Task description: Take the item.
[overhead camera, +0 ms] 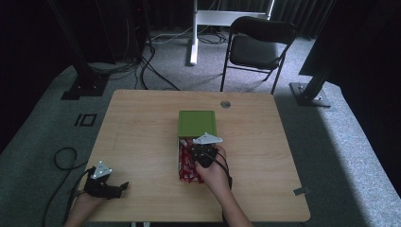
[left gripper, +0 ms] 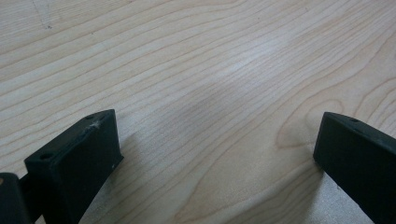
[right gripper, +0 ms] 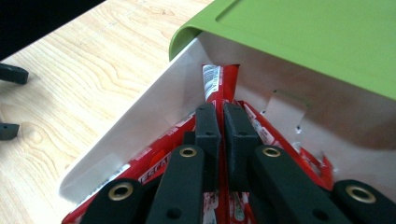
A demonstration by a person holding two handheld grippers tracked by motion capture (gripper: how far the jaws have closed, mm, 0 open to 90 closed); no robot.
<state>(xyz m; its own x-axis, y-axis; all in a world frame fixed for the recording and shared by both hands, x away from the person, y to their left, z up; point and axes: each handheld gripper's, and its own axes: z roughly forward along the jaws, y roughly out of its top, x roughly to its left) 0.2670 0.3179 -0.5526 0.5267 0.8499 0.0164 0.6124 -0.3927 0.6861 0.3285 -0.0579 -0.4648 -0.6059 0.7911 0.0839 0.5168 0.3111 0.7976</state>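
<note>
Lying lengthwise between the closed right gripper (right gripper: 223, 112) jaws at frame centre, the red sachet (right gripper: 219, 83) is pinched, its long axis pointing toward the upper frame, while the left gripper (left gripper: 217, 154) is held wide

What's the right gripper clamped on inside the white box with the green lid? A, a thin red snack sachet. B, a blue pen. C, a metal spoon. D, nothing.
A: in the right gripper view the right gripper has its black jaws pinched on a thin red sachet standing up in the white box under the green lid.
</note>
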